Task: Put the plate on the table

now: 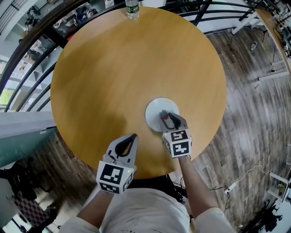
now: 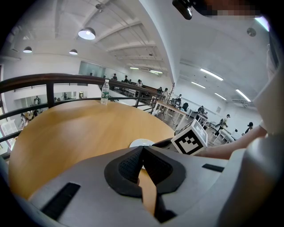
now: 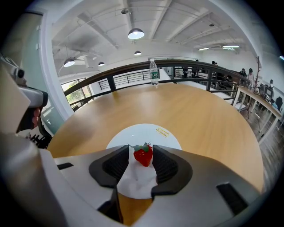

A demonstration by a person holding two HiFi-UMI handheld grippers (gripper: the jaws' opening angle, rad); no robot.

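Plate (image 1: 153,108) flat on round table (image 1: 113,68), near front edge. Right gripper (image 1: 167,117) over plate, jaws wide apart, strawberry (image 3: 143,156) between them, not squeezed. Left gripper (image 1: 132,137) closed, empty.

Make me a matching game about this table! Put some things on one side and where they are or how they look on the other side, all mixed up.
Things:
1. bottle
2. plate
3. strawberry
4. left gripper

Places or states:
A. between the right gripper's jaws
B. jaws together, nothing in them
C. at the table's far edge
D. white, flat on the table

Pairs: 1-C, 2-D, 3-A, 4-B
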